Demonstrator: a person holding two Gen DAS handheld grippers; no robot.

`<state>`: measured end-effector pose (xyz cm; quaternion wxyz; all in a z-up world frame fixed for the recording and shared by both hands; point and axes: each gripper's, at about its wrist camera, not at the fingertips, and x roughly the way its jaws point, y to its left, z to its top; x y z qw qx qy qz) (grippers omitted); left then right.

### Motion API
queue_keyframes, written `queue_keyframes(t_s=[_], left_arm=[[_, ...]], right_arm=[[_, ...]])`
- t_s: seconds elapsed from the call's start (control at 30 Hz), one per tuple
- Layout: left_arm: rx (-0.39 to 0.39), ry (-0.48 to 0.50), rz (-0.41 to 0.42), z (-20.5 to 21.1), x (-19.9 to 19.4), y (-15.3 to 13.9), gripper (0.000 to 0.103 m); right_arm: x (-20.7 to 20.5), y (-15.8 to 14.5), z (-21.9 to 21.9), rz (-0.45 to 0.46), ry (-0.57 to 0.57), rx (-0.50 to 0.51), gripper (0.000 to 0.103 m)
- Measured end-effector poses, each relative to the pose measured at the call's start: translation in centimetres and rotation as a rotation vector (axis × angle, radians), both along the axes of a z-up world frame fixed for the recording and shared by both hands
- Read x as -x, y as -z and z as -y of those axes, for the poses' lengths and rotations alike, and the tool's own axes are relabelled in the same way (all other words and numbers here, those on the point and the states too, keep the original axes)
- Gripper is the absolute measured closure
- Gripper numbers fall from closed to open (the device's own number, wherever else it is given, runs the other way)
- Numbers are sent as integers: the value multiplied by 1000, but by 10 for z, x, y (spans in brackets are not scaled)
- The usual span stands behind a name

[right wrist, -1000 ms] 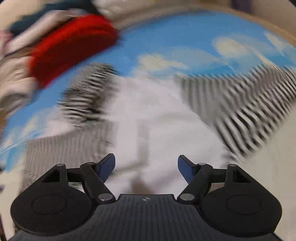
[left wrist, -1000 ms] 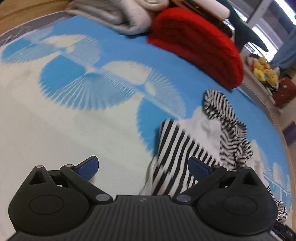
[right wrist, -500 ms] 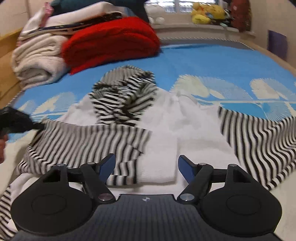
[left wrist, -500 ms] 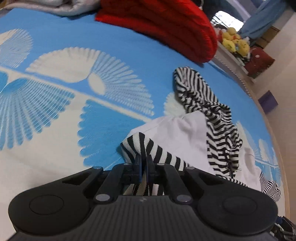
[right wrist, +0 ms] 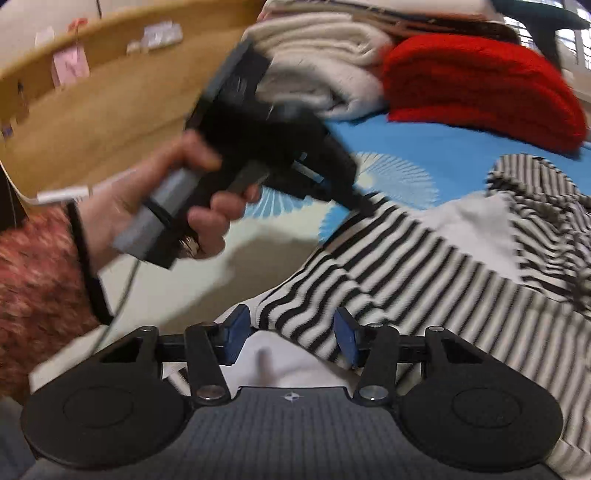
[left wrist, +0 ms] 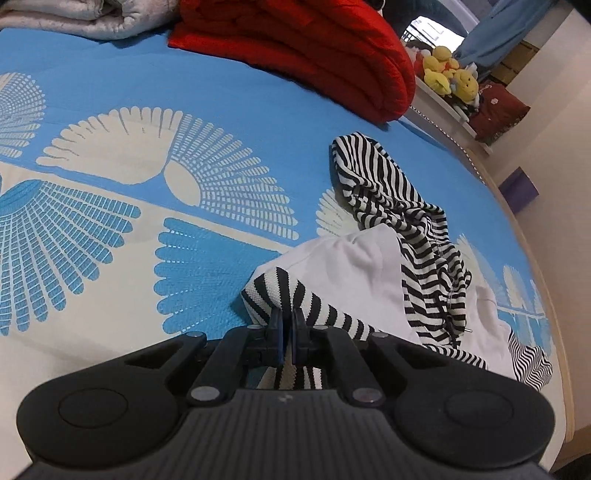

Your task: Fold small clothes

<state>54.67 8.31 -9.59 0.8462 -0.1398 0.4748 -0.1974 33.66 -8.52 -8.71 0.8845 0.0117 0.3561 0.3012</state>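
Observation:
A small hooded top lies on the blue and white bedspread [left wrist: 110, 229]: white body [left wrist: 354, 266], black-and-white striped hood [left wrist: 388, 192] and striped sleeves. My left gripper [left wrist: 287, 325] is shut on the cuff end of one striped sleeve [left wrist: 321, 310]. The right wrist view shows that gripper [right wrist: 364, 206] in a person's hand [right wrist: 147, 206], its tip on the sleeve's far end [right wrist: 388, 266]. My right gripper [right wrist: 291, 332] sits at the near end of the same sleeve. Its jaws are closing, with the striped edge between the pads but not squeezed.
A folded red blanket [left wrist: 314, 48] and pale folded blankets [left wrist: 92, 18] are stacked at the head of the bed. Yellow plush toys [left wrist: 450, 77] sit on a ledge past the bed's right edge [left wrist: 554, 295]. A wooden headboard [right wrist: 92, 103] rises at the left.
My left gripper went from open beside the sleeve to shut on its cuff, then held still. My right gripper swung left across the top to the sleeve, and its jaws narrowed.

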Motion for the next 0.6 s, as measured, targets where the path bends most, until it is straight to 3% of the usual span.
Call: queue_keyframes(t_s=[0.03, 0.07, 0.1, 0.13, 0.17, 0.3, 0.43, 0.6], left_arm=[[-1, 3, 0, 0, -1, 1, 99], [-1, 3, 0, -1, -1, 2, 99], [-2, 2, 0, -1, -2, 2, 99], [-6, -1, -3, -1, -3, 3, 99], [-11, -3, -2, -1, -4, 5, 99], [-6, -29, -5, -2, -10, 10, 100], [7, -36, 8, -1, -12, 10, 100], [0, -98, 11, -6, -14, 12, 100]], right_arm=[[-4, 6, -6, 16, 7, 28, 52], [-7, 12, -11, 36, 13, 48, 61], [-11, 19, -16, 37, 12, 74, 78], [-15, 26, -20, 2, -8, 105, 103], [-16, 31, -21, -24, -36, 119, 103], [11, 22, -16, 53, -175, 103, 103], [12, 9, 2, 45, -169, 40, 103], [17, 21, -4, 26, -207, 90, 102]])
